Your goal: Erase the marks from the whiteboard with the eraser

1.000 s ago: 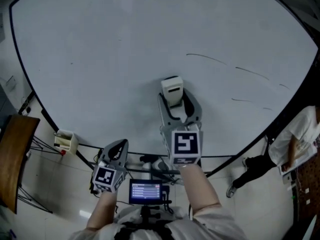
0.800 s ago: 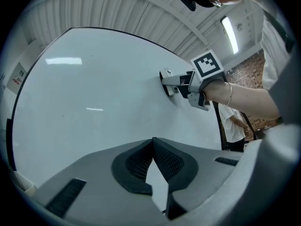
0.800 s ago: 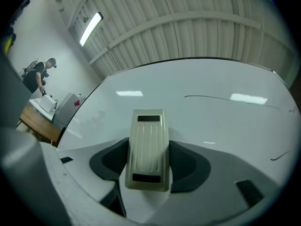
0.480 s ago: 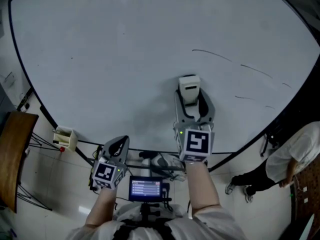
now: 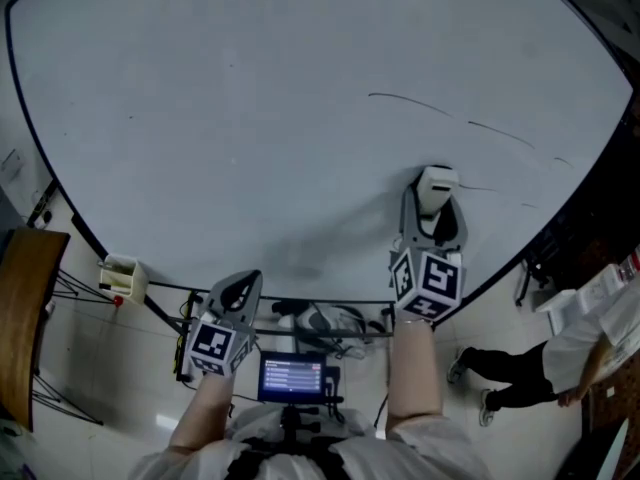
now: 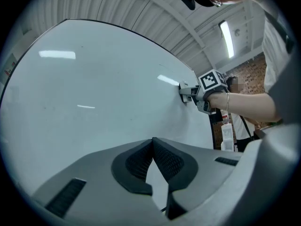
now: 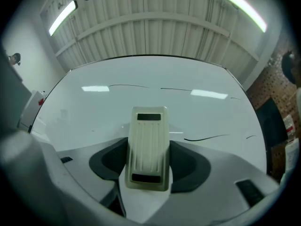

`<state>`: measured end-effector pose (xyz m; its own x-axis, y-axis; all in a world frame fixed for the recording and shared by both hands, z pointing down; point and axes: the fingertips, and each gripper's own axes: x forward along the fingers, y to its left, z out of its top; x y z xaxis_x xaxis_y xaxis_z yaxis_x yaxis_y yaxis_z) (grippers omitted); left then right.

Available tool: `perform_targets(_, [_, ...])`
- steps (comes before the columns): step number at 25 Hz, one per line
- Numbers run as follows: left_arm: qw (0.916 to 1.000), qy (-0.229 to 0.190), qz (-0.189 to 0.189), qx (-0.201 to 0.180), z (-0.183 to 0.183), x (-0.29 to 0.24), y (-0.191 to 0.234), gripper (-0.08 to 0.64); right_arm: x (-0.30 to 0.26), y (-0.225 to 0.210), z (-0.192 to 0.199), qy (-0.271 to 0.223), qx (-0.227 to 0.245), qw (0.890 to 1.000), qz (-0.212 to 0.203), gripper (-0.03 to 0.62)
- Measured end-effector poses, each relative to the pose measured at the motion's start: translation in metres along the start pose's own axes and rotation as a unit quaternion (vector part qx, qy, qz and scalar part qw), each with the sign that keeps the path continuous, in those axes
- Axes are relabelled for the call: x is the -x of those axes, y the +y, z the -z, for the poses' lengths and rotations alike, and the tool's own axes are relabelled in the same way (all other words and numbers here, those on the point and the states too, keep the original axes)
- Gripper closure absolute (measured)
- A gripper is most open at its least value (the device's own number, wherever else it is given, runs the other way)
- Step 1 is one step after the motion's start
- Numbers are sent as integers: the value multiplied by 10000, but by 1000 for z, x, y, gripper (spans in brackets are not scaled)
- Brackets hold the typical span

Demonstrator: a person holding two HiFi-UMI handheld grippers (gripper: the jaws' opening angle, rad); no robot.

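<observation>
A large whiteboard (image 5: 250, 118) fills the head view. Thin black marks (image 5: 410, 103) run across its right part, with another short mark (image 7: 207, 137) close to the eraser. My right gripper (image 5: 432, 200) is shut on a cream eraser (image 5: 436, 188), which is pressed against the board's lower right. In the right gripper view the eraser (image 7: 148, 147) stands upright between the pads. My left gripper (image 5: 238, 293) hangs below the board's lower edge, shut with nothing in it; its pads (image 6: 153, 161) meet at the tips.
A small white box (image 5: 118, 278) hangs at the board's lower left edge. A brown wooden piece (image 5: 20, 308) stands at the far left. A person (image 5: 560, 358) is on the floor at the lower right. A small screen (image 5: 291, 378) sits at my chest.
My right gripper has slid the eraser rightward along the lower board, toward the short marks. The left gripper has barely moved. The person at the right has shifted.
</observation>
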<state>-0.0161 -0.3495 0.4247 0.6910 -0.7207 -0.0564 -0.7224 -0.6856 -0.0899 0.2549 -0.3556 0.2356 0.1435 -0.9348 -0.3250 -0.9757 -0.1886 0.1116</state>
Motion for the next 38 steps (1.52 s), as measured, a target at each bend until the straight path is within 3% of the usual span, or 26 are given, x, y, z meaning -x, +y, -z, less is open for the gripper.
perform_targets(5, [10000, 5, -5, -5, -2, 1, -2, 554, 4, 2, -2, 52, -184, 9998, -26, 337])
perform_targets(13, [9999, -38, -122, -49, -8, 7, 3, 554, 7, 114, -20, -45, -90, 9902, -1395, 336])
perform_targets(18, [9997, 24, -242, -49, -2, 13, 10, 554, 4, 167, -18, 59, 41, 9846, -1746, 337])
perform_targets(24, [9996, 9, -271, -3, -4, 18, 14, 554, 0, 154, -17, 66, 198, 9891, -1458, 337])
perform_targets(30, [9996, 91, -264, 9, -1, 19, 12, 554, -2, 99, -11, 63, 237, 9957, -898, 336])
perform_targets(38, [9998, 180, -86, 6, 3, 14, -2, 554, 3, 25, 8, 275, -93, 9993, -225, 336])
